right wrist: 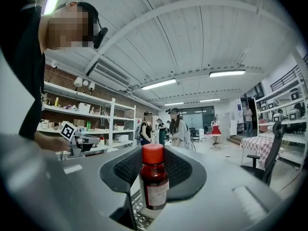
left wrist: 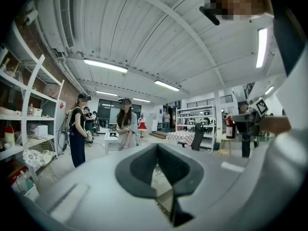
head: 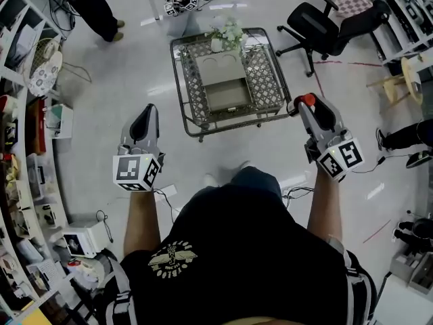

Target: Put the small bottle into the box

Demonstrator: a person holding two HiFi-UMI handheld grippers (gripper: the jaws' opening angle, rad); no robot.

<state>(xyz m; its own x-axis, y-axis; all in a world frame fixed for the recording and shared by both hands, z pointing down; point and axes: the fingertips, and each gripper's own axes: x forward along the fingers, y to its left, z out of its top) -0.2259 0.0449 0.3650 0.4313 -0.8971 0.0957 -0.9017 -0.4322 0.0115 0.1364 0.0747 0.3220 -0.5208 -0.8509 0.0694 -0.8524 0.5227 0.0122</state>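
A small dark-red bottle with a red cap stands upright between the black pads of my right gripper, which is shut on it. In the head view the red cap shows at the tip of the right gripper, just off the right edge of the metal lattice table. An open box sits in the middle of that table. My left gripper hangs left of the table with its pads together and nothing between them.
A pot of pale flowers stands at the table's far edge. A black office chair is at the back right, a stool further right. Shelving lines the left side. A person stands at the back left.
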